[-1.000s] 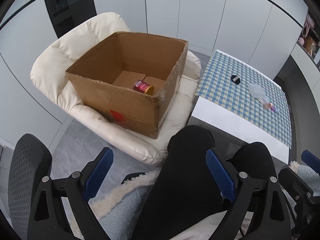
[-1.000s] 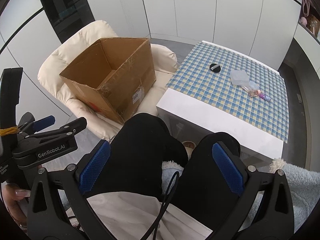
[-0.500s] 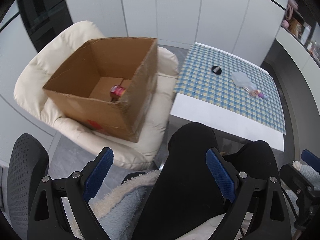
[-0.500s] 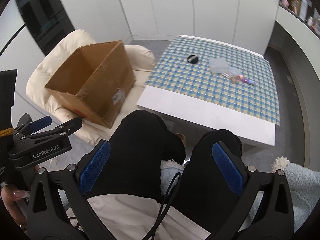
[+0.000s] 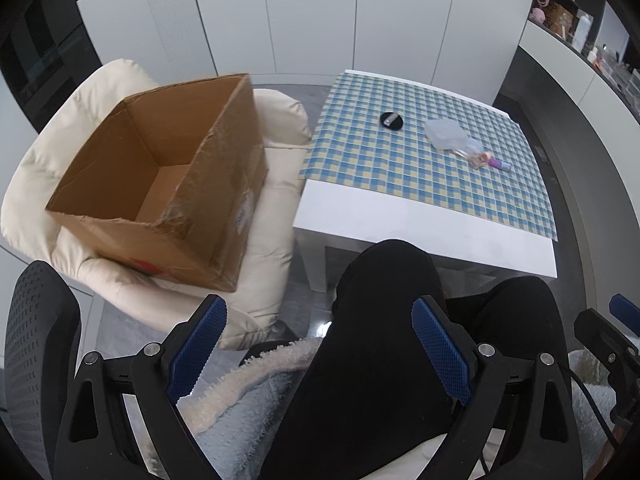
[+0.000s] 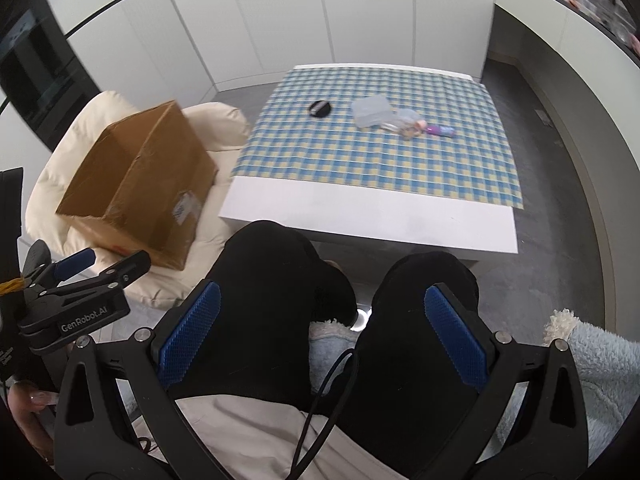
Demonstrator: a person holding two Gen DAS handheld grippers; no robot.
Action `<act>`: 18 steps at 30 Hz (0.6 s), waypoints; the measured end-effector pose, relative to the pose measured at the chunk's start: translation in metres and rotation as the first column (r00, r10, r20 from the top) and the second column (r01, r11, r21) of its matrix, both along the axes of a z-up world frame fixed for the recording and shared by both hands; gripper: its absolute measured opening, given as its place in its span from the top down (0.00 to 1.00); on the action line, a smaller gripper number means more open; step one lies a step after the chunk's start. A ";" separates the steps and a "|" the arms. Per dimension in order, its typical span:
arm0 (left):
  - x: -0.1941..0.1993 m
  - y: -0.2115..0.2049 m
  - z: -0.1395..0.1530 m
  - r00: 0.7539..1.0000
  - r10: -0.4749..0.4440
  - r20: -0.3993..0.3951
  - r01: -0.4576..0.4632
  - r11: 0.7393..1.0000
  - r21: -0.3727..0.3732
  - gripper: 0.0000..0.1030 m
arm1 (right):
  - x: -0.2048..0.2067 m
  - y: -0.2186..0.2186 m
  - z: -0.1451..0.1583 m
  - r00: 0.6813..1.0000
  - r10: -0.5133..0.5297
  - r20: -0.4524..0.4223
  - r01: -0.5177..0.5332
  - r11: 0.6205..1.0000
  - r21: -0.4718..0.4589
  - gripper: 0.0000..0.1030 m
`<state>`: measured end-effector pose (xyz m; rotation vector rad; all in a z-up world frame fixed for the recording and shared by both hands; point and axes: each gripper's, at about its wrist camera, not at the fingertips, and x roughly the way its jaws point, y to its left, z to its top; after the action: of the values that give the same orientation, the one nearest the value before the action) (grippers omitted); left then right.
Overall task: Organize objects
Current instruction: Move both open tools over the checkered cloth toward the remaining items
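An open cardboard box (image 5: 160, 184) (image 6: 136, 184) rests on a cream armchair (image 5: 276, 184) at the left. On the checked tablecloth lie a black round disc (image 5: 391, 121) (image 6: 319, 108), a clear plastic case (image 5: 445, 133) (image 6: 372, 111) and a few small bottles, one purple (image 5: 496, 163) (image 6: 438, 131). My left gripper (image 5: 318, 354) hangs open over the person's black-trousered knees, well short of the table. My right gripper (image 6: 322, 338) is open too, empty, above the knees. The left gripper also shows at the left edge of the right wrist view.
The low white table (image 5: 420, 228) (image 6: 372, 216) stands ahead, its near strip bare of cloth. A black mesh chair arm (image 5: 40, 344) is at lower left. A fleecy blue garment (image 6: 600, 368) covers the lap. White cabinets and a curved counter ring the room.
Both views have swung from the box toward the table, which now sits nearer the middle. The red-lidded jar inside the box has dropped out of sight behind its wall. Both grippers stayed open.
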<state>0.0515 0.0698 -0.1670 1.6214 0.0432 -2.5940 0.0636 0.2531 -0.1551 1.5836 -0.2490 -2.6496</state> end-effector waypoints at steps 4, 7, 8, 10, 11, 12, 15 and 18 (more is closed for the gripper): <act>-0.007 0.012 -0.001 1.000 -0.029 -0.001 0.029 1.000 -0.009 0.08 | 0.002 0.016 -0.002 0.999 -0.040 0.005 0.040 0.999 0.001 0.00; -0.015 0.023 -0.002 0.999 -0.051 0.000 0.051 0.999 -0.013 0.08 | 0.002 0.027 -0.005 0.998 -0.067 0.009 0.067 0.998 0.000 0.00; -0.017 0.027 -0.002 0.998 -0.058 -0.001 0.058 0.998 -0.015 0.08 | 0.002 0.032 -0.006 0.997 -0.077 0.010 0.077 0.997 -0.002 0.00; -0.022 0.034 -0.002 0.997 -0.073 -0.007 0.072 0.997 -0.019 0.08 | 0.001 0.040 -0.008 0.996 -0.094 0.010 0.094 0.996 -0.007 0.00; -0.025 0.037 -0.002 0.997 -0.078 -0.010 0.078 0.997 -0.023 0.08 | 0.000 0.043 -0.009 0.995 -0.099 0.009 0.099 0.995 -0.008 0.00; -0.028 0.040 -0.002 0.997 -0.081 -0.012 0.081 0.996 -0.024 0.08 | -0.001 0.046 -0.010 0.995 -0.104 0.010 0.104 0.995 -0.007 0.00; -0.038 0.046 -0.002 0.996 -0.088 -0.017 0.088 0.996 -0.022 0.08 | -0.006 0.056 -0.014 0.992 -0.124 0.014 0.124 0.992 -0.007 0.00; -0.049 0.052 -0.002 0.995 -0.097 -0.025 0.096 0.995 -0.028 0.08 | -0.014 0.065 -0.020 0.989 -0.144 0.021 0.145 0.989 -0.013 0.00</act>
<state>0.0021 0.1216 -0.1687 1.6196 -0.0700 -2.6741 0.0493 0.3184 -0.1751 1.6488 -0.3977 -2.7315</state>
